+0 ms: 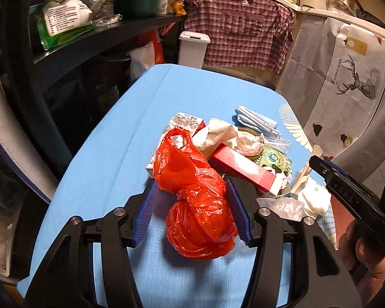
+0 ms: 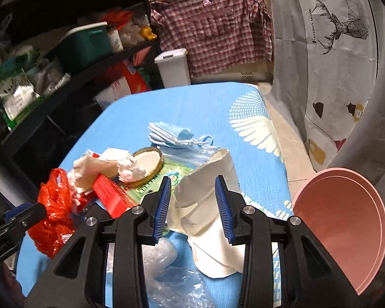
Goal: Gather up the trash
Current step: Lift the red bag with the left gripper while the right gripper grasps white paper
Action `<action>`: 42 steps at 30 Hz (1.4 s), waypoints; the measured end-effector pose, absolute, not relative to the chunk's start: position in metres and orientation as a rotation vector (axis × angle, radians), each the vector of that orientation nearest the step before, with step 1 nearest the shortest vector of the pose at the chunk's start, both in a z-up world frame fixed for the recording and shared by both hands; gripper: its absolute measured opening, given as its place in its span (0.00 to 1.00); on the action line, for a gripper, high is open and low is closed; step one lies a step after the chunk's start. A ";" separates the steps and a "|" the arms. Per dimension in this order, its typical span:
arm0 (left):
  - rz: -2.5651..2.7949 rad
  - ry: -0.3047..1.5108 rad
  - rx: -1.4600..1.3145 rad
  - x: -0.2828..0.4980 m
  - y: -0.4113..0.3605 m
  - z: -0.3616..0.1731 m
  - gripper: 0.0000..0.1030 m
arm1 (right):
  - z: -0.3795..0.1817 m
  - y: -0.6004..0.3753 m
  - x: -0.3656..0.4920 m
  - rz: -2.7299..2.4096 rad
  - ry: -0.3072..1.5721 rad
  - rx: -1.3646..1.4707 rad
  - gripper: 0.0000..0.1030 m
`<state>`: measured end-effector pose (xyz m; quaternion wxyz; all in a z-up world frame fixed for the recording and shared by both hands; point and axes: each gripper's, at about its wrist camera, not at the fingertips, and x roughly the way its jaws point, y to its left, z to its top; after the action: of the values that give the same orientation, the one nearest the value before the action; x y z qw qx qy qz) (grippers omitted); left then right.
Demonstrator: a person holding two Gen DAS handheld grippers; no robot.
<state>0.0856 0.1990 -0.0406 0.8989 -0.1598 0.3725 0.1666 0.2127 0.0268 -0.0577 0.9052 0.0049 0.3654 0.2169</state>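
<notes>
A crumpled red plastic bag (image 1: pixel 197 205) lies on the blue-covered table (image 1: pixel 110 154). My left gripper (image 1: pixel 192 183) is open and straddles the bag; its right pad brushes the bag and there is a gap at the left pad. In the right wrist view a torn white paper carton (image 2: pixel 205 205) lies between the pads of my right gripper (image 2: pixel 193 178), which is open just above it, with a sliver of gap at the left pad's tip. Behind them sits a trash pile: a red box (image 1: pixel 241 166), blue face masks (image 2: pixel 172 133) and a gold-rimmed lid (image 2: pixel 148 161).
Clear plastic film (image 2: pixel 166 269) lies on the table under the right gripper. A pink basin (image 2: pixel 341 225) is at the table's right edge. A white lidded bin (image 1: pixel 192 48) stands beyond the far edge. Cluttered dark shelves (image 1: pixel 102 33) line the left side.
</notes>
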 end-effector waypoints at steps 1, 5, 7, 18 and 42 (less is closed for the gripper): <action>0.343 0.772 -0.330 0.086 0.199 -0.041 0.53 | -0.059 0.027 0.213 0.442 0.761 0.008 0.32; 0.338 0.773 -0.336 0.088 0.198 -0.040 0.53 | -0.062 0.025 0.216 0.453 0.774 0.025 0.18; 0.332 0.778 -0.333 0.090 0.196 -0.040 0.53 | -0.062 0.026 0.215 0.452 0.770 0.018 0.14; 0.331 0.841 -0.262 0.094 0.185 -0.046 0.46 | -0.053 0.027 0.207 0.455 0.734 -0.016 0.03; 0.338 0.704 -0.188 0.069 0.170 0.004 0.39 | -0.010 0.003 0.161 0.491 0.589 -0.036 0.01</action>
<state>0.0689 0.1700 0.0042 0.9205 -0.0913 0.3425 0.1644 0.1612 0.0029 -0.0104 0.9273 -0.0176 0.2871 0.2396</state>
